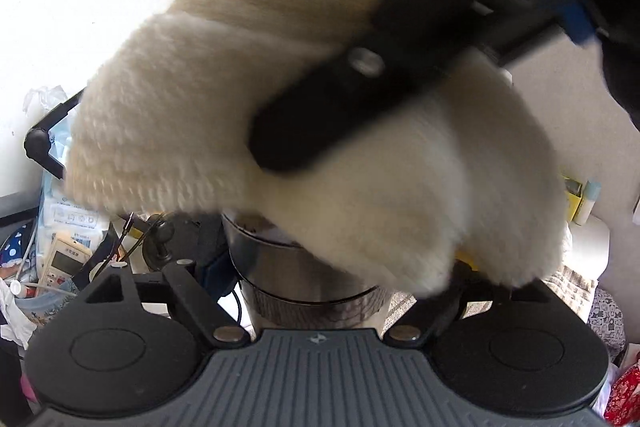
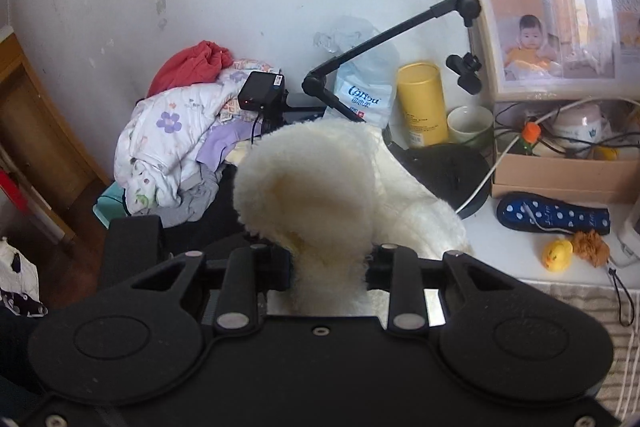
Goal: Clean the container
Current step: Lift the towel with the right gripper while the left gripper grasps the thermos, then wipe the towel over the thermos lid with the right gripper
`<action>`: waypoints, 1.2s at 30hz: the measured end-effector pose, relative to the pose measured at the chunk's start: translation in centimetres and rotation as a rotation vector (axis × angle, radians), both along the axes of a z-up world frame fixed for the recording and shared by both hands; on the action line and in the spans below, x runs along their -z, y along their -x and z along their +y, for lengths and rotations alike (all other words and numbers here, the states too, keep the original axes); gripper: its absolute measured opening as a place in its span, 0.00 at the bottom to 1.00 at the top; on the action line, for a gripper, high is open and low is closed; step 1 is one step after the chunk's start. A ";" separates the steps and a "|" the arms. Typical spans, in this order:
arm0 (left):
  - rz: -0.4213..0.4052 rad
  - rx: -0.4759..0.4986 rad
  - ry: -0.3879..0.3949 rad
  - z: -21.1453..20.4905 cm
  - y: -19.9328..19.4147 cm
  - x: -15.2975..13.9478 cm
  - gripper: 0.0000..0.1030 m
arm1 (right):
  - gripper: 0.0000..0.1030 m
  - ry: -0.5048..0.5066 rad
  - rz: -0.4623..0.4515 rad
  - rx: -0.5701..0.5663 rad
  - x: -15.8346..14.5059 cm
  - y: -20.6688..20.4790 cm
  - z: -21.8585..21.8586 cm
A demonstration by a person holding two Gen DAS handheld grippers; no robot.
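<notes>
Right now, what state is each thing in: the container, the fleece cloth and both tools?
Steel container: upright between the left tool's fingers, mouth partly covered by the cloth.
Fleece cloth: bunched, pinched in the right tool, pressed over the container's mouth; blurred in the left wrist view.
Left tool: shut on the container.
Right tool: shut on the cloth.
Green cup: upright, looks empty.
Yellow canister: upright, lid on.

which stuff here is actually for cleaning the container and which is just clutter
For the job:
metal container, held by the left gripper
fluffy cloth, held by the right gripper

Just lying about:
rubber duck
yellow tube
photo frame
clothes pile
remote
</notes>
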State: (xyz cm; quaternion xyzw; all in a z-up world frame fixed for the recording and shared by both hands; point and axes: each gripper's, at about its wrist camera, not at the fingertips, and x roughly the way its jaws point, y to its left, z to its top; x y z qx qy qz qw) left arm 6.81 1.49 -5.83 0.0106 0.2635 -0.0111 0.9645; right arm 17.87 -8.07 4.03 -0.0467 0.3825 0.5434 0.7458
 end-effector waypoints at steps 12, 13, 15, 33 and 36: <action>0.008 -0.010 -0.003 0.1 -0.1 0.1 0.81 | 0.27 0.036 -0.066 0.149 0.6 -0.8 -3.5; 0.009 -0.014 -0.003 0.3 -0.2 0.2 0.81 | 0.27 0.032 -0.051 0.147 0.7 -0.5 -4.1; 0.010 -0.024 -0.004 0.9 -0.5 0.6 0.81 | 0.27 0.037 -0.061 0.113 0.5 0.7 -4.1; 0.001 -0.041 0.003 3.6 1.0 1.7 0.81 | 0.25 -0.085 -0.016 0.067 1.5 -1.7 -0.1; 0.005 -0.041 0.002 4.4 1.3 1.9 0.81 | 0.26 -0.091 -0.016 0.142 1.8 -2.5 -1.7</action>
